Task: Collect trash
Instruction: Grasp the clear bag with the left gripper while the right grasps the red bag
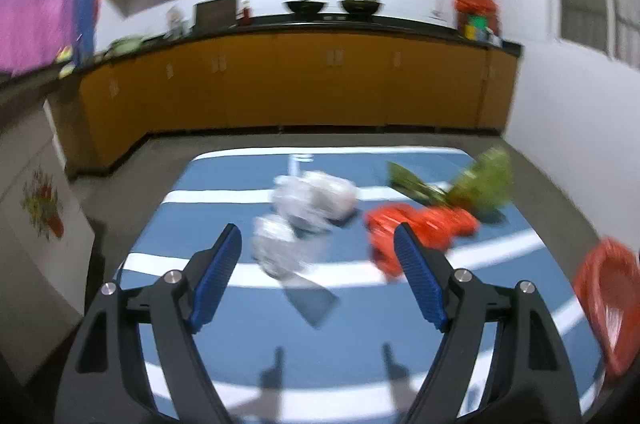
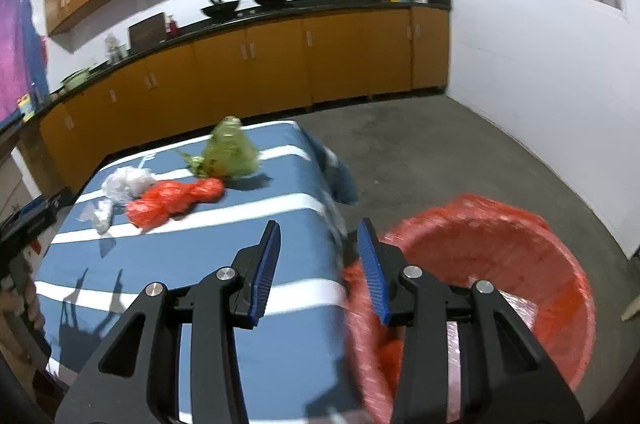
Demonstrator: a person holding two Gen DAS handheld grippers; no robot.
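On a table with a blue, white-striped cloth [image 1: 360, 344] [image 2: 200, 264] lie a crumpled clear plastic wad [image 1: 316, 204] [image 2: 126, 184], a smaller clear piece [image 1: 274, 244] [image 2: 102, 214], a red plastic bag [image 1: 424, 224] [image 2: 176, 202] and a green bag [image 1: 480, 184] [image 2: 232, 152]. My left gripper [image 1: 318, 228] hovers open just short of the clear pieces, nothing between its jaws. Beside the table's right edge stands a bin with a red liner [image 1: 608, 304] [image 2: 500, 264]. Over the gap between table and bin, my right gripper [image 2: 319, 223] is partly open and holds nothing.
Orange cabinets under a dark counter [image 1: 300, 88] [image 2: 280, 64] run along the back, with woks [image 1: 306, 4] on top. Grey concrete floor [image 2: 420, 152] lies to the right, bounded by a white wall [image 2: 540, 84]. A white panel with a flower picture [image 1: 40, 208] stands at the left.
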